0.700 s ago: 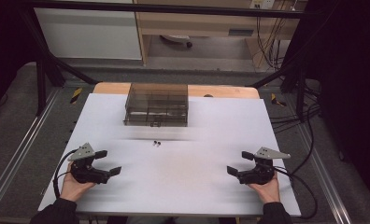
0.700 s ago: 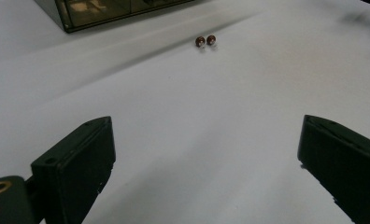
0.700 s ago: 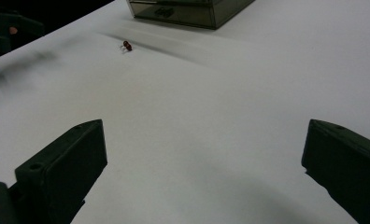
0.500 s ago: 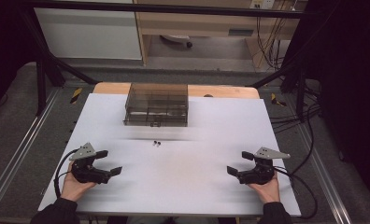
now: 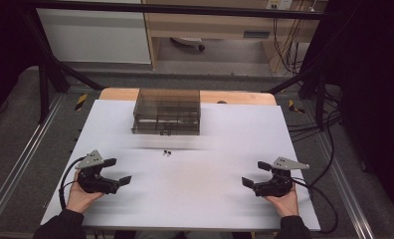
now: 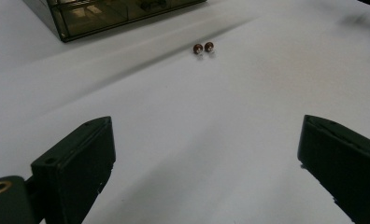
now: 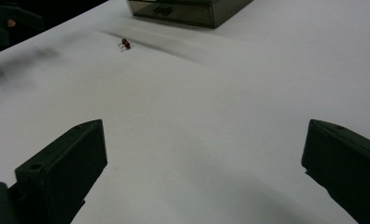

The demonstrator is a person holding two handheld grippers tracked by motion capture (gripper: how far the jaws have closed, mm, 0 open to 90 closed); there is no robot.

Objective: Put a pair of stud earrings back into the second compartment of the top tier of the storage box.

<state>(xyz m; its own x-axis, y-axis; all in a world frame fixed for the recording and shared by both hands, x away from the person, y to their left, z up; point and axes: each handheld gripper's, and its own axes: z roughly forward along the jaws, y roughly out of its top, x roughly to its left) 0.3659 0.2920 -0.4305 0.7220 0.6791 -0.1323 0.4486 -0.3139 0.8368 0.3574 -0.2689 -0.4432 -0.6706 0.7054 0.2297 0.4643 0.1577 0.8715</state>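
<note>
Over on the left, near edge of the white table (image 5: pixel 294 144), the left gripper (image 5: pixel 118 172) sits low on the surface in the person's left hand (image 5: pixel 80 196), jaws spread wide with nothing between them, just bare tabletop showing in the left gripper view. Looks like a parked ready pose to me, pointed inward so whatever comes next is a straight reach. Moving toward the middle, the two little beads (image 5: pixel 167 153) lie touching each other, dark reddish-brown with a bit of silver at the base, maybe stud earrings, too small to say for sure. They're out in the open between both grippers and a bit farther away, well apart from either one, so neither hand has a head start. Just beyond them, at the far middle of the table, stands the smoky see-through box (image 5: pixel 167 111) with compartments inside and what looks like a small latch on its near face; my guess is that's where the beads are headed, since they sit right in front of it. Then on the right near side, the right gripper (image 5: pixel 253 174) mirrors the left one, held in the right hand (image 5: pixel 282 201), jaws gaping just as wide and holding nothing. Picking those tiny round things up is gonna take a careful pinch, they'd roll easily.
</note>
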